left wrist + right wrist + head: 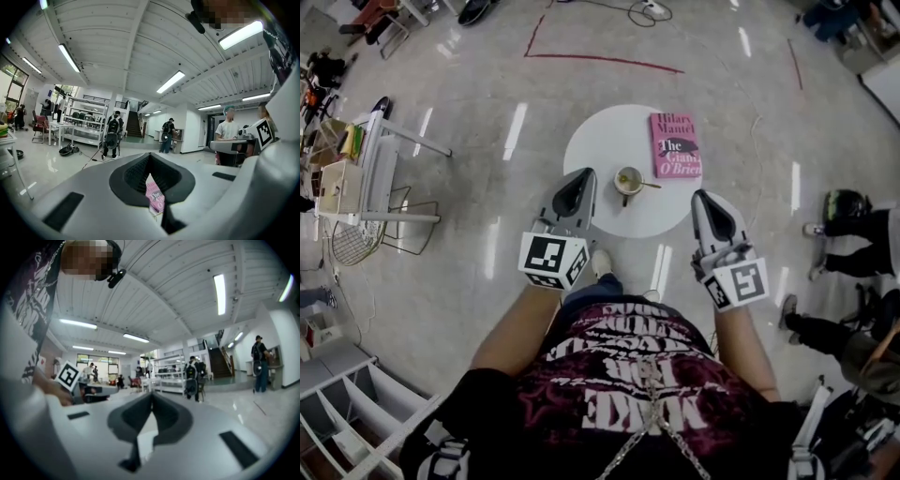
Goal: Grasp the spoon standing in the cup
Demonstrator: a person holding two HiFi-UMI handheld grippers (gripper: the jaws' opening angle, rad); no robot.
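Beside the cup, both hand-held grippers closed, empty

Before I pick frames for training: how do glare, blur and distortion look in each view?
Head view: lamp streaks glare on the glossy floor; cup and spoon small but sharp. Left gripper view: crisp, fisheye-bent ceiling, dark corners. Right gripper view: softer, blurred, equally bent.

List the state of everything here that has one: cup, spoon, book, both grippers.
Cup: upright on the table.
Spoon: standing in the cup, handle leaning right, not grasped.
Book: closed, lying flat on the table beside the cup.
Left gripper: jaws shut, nothing between them, apart from the cup.
Right gripper: jaws shut, nothing between them, apart from the cup.
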